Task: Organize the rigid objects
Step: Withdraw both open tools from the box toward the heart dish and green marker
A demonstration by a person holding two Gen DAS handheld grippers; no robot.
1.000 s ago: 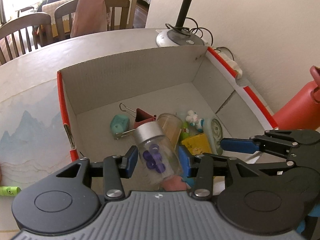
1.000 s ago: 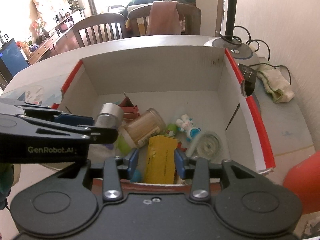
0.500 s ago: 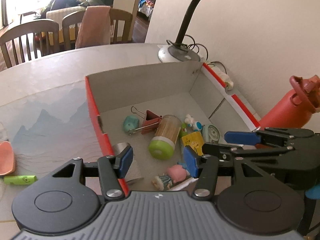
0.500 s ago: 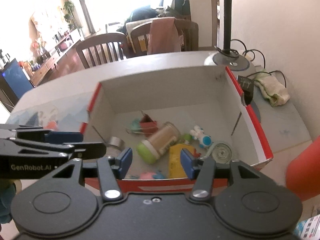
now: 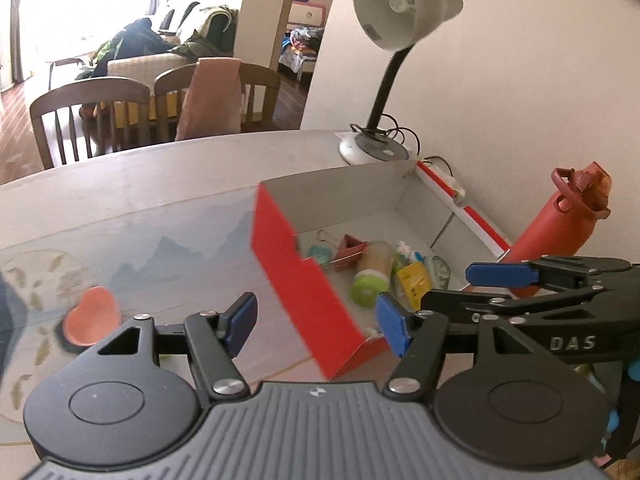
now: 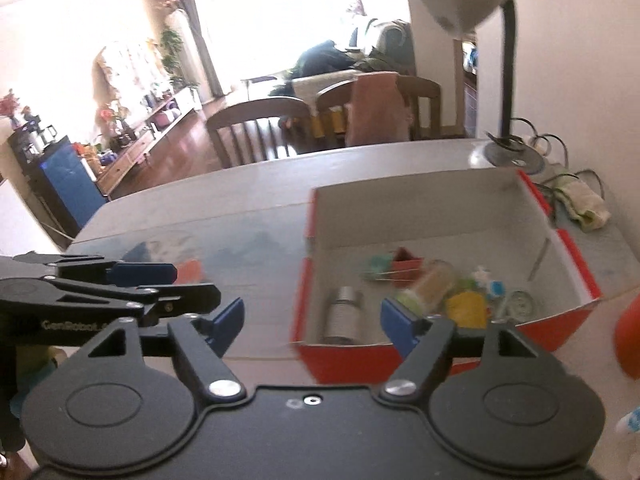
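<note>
Both tools above the counter (image 5: 140, 184), in front of the red box (image 5: 304, 280), holding nothing. Left tool (image 5: 316, 320) wide open, blue pads (image 5: 242, 322) far apart, above the near left corner of the box. Right tool (image 6: 312, 320) wide open too, the near wall of the box visible between its fingers. In the left view, right tool (image 5: 472, 284) seen from the side at the right, above the near right corner of the box.

Inside the box, lying on the floor of it: a small jar with metal lid (image 6: 342, 314) near the left wall, on its side; a toothpick jar with green cap (image 5: 372, 274) in the middle, also on its side; a red binder clip (image 5: 350, 248) and a teal piece (image 5: 318, 254) behind it; a yellow packet (image 5: 414, 280) just beside the green cap; a round tape measure (image 6: 520, 302) toward the right wall. Right view blurred, small things not clear there.

On the counter, left of the box and well apart from it: an orange heart-shaped dish (image 5: 92, 314). Behind the box: a desk lamp (image 5: 396, 20). At the right of the box: a red water bottle (image 5: 556, 220), upright.
</note>
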